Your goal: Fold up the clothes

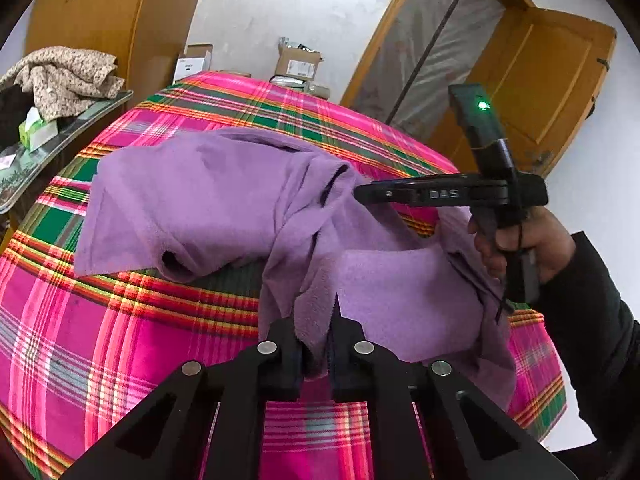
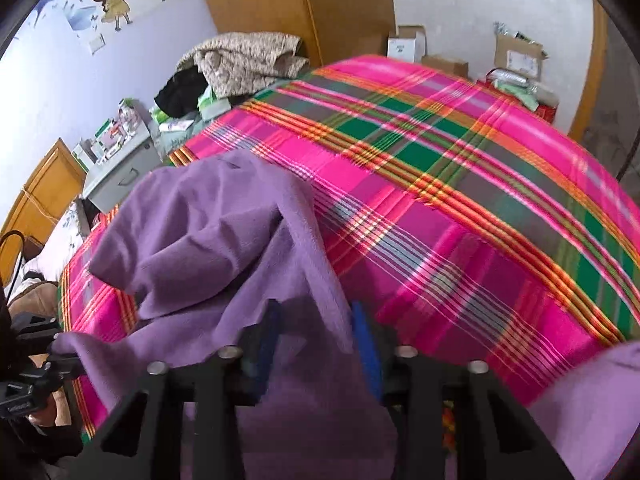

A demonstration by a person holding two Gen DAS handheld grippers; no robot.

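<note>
Both grippers are pinching the purple top (image 1: 192, 196) rn. Left gripper (image 1: 318, 354) has its fingers pressed onto a fold of fleece w/ a bit poking up between the tips. Right gripper (image 1: 360, 194) is clamped on fabric too; in its own cam (image 2: 312, 344) cloth fills the gap btw the blue pads (image 2: 362, 344) and drapes over the fingers, so can't see how much is actually caught.

The top is half lifted. The far part lies on the pink plaid blanket (image 1: 120, 344) ahead of the left fingers, the near part hangs btw the two grippers, bunched and twisted.

What could go wrong imo: the left grip looks like a thin edge bite, so any hard pull prob slips it out. The twist could also get folded in as a lumpy crease. And if the far part drags over the blanket, it may just rumple instead of laying flat.
</note>
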